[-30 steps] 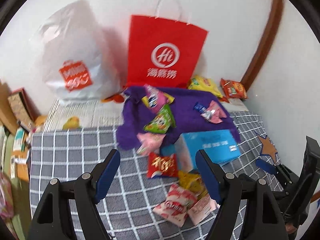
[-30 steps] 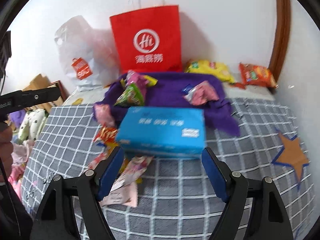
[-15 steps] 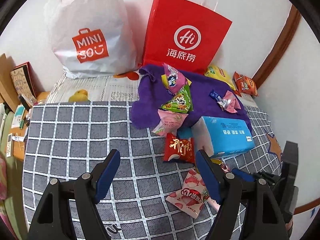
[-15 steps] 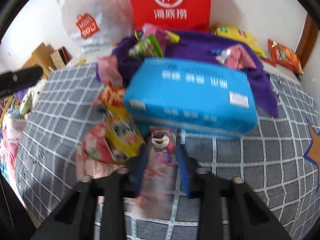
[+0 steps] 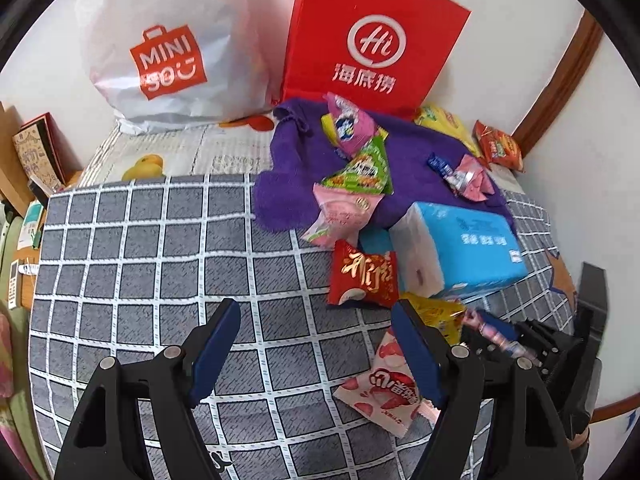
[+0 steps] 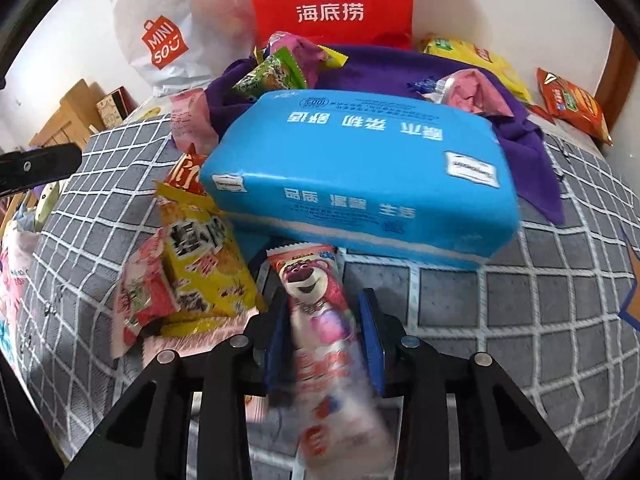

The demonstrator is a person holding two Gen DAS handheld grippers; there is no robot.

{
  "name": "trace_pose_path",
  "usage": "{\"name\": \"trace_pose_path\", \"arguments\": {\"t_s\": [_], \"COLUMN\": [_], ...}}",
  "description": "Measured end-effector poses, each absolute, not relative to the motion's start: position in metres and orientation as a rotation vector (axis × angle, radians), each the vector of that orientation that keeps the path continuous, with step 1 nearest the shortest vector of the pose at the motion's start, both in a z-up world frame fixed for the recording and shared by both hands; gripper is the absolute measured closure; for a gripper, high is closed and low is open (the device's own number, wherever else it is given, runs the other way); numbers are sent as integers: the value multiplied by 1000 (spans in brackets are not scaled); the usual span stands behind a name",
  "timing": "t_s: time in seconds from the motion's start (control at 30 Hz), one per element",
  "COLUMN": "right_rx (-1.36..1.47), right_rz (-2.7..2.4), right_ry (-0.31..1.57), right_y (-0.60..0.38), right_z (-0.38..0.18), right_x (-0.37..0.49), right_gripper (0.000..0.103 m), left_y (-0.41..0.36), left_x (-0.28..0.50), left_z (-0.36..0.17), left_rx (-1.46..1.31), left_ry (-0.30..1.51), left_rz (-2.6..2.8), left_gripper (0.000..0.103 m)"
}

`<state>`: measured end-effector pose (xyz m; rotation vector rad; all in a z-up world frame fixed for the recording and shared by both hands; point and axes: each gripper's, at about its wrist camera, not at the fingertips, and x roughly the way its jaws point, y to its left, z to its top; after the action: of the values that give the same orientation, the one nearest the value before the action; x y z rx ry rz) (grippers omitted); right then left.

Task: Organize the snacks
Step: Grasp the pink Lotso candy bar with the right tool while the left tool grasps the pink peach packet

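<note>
At lower centre of the right wrist view, the right gripper (image 6: 323, 334), jaws just eased slightly, pinches the pink bear-print snack packet (image 6: 320, 312) mid-body below the blue tissue pack (image 6: 360, 176); light, crinkly, slippery film, likely best squeezed across its width.

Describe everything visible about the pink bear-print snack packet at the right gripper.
The pink snack packet is a long, glossy plastic wrapper printed with a pink cartoon bear near its far end and red lettering lower down. It lies lengthwise between the right gripper's blue fingers, which have just been opening slightly but still seem to pinch it. Its far end reaches the blue tissue pack; the near end is blurred. A yellow snack bag lies just left of it.
</note>
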<state>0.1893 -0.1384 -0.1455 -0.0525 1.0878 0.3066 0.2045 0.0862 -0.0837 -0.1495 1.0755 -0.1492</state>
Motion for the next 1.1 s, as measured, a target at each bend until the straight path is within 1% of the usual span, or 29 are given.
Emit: {"name": "trace_pose_path", "arguments": {"t_s": [0.03, 0.13, 0.3, 0.5, 0.6, 0.77, 0.87, 0.97, 1.03, 1.1], "right_rx": [-58, -69, -104, -28, 3, -35, -31, -30, -33, -31], "right_rz": [313, 321, 222, 134, 145, 138, 143, 144, 143, 143], "right_ry": [1068, 1048, 995, 975, 973, 973, 974, 974, 974, 974], "right_y": [-138, -143, -178, -226, -230, -223, -224, -225, -224, -223], "right_z": [-145, -143, -142, -151, -151, -152, -152, -152, -152, -152], "right_x": [188, 183, 170, 170, 173, 175, 175, 175, 174, 174], "right_gripper": [76, 76, 76, 76, 76, 74, 74, 74, 74, 74], "left_y": [85, 79, 71, 56, 50, 45, 41, 35, 34, 34], "left_x": [205, 209, 225, 246, 256, 272, 280, 284, 286, 287], "left_z": [-87, -95, -104, -111, -116, -130, -135, -138, -140, -140], "left_rx": [-149, -148, -165, -120, -106, -103, -108, -84, -77, -74], "left_ry": [1079, 1094, 1092, 1056, 1054, 1062, 1061, 1066, 1066, 1066], "left_rz": [-150, -154, -147, -84, -71, -52, -49, -53, -50, -48], "left_gripper": [27, 27, 27, 27, 28, 29, 31, 40, 48, 61]}}
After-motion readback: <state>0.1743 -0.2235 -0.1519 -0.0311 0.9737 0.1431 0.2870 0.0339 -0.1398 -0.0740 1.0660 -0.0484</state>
